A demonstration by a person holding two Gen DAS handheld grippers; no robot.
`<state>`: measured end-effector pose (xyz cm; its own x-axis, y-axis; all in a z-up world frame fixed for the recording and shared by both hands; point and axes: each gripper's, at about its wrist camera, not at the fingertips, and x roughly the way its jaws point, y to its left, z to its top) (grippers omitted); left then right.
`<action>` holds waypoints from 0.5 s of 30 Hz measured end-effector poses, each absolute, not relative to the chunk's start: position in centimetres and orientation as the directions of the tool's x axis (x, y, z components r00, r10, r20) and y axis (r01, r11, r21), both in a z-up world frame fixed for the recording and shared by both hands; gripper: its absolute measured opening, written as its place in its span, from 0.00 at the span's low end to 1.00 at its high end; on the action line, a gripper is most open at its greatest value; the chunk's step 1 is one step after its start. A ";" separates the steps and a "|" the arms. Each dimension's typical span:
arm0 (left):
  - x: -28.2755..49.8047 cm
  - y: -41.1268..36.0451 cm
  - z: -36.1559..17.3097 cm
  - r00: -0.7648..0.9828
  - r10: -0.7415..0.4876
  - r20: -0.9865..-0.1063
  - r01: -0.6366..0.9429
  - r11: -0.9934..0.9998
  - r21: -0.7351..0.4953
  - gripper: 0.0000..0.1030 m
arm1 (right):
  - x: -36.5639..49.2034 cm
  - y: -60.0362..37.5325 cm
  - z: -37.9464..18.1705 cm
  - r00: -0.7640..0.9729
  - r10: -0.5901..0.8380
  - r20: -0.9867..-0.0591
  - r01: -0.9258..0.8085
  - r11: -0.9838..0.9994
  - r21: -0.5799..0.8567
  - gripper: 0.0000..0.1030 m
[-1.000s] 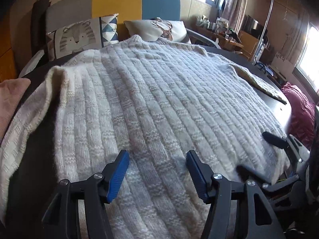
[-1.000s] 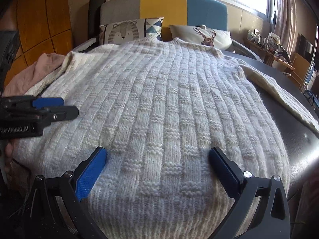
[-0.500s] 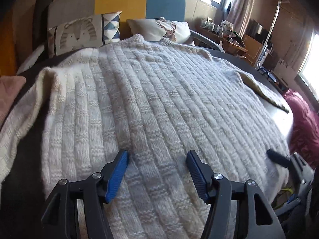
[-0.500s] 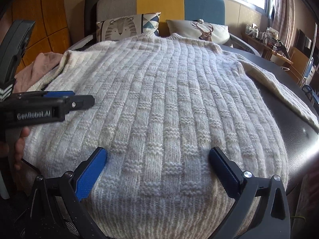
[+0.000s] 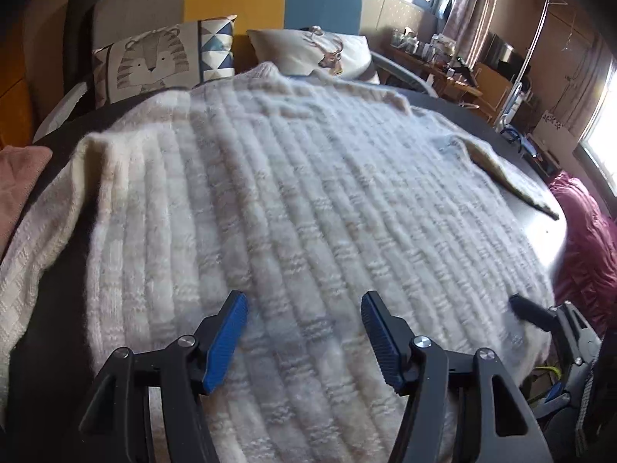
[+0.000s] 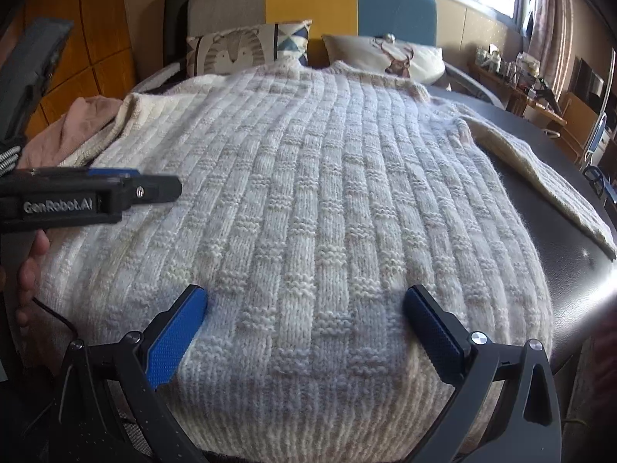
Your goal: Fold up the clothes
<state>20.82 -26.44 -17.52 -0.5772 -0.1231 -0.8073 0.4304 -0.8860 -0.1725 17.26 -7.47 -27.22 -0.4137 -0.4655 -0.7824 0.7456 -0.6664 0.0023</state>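
A cream ribbed knit sweater (image 6: pixel 308 200) lies spread flat, sleeves out sideways.
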 end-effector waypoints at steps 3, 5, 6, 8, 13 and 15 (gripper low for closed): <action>19.3 -25.7 -16.0 -0.601 -0.108 -0.792 0.393 -0.903 -0.175 0.61 | 16.8 -6.8 -25.5 -0.463 -0.468 -0.752 0.720 -0.694 -0.012 1.00; 18.2 -25.2 -15.0 -0.617 -0.097 -0.781 0.365 -0.915 -0.174 0.61 | 15.7 -5.6 -24.9 -0.490 -0.463 -0.739 0.687 -0.727 0.000 1.00; 17.6 -24.9 -14.6 -0.621 -0.095 -0.778 0.354 -0.920 -0.170 0.61 | 15.0 -4.9 -24.7 -0.500 -0.458 -0.735 0.668 -0.744 0.010 1.00; 16.7 -24.7 -14.0 -0.626 -0.094 -0.774 0.347 -0.923 -0.168 0.61 | 13.7 -3.5 -24.2 -0.519 -0.448 -0.728 0.629 -0.777 0.030 1.00; 15.0 -24.6 -13.9 -0.610 -0.082 -0.788 0.350 -0.920 -0.176 0.61 | 10.3 1.0 -23.8 -0.526 -0.469 -0.710 0.522 -0.837 0.166 1.00; 14.4 -24.4 -14.2 -0.597 -0.083 -0.798 0.353 -0.921 -0.168 0.61 | 9.0 2.7 -23.3 -0.537 -0.480 -0.694 0.486 -0.848 0.210 1.00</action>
<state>14.39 -24.44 -14.21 -0.5971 -0.0833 -0.7978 0.3527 -0.9205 -0.1678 9.02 2.74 -23.32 -0.5372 -0.4797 -0.6938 0.4864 -0.8482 0.2099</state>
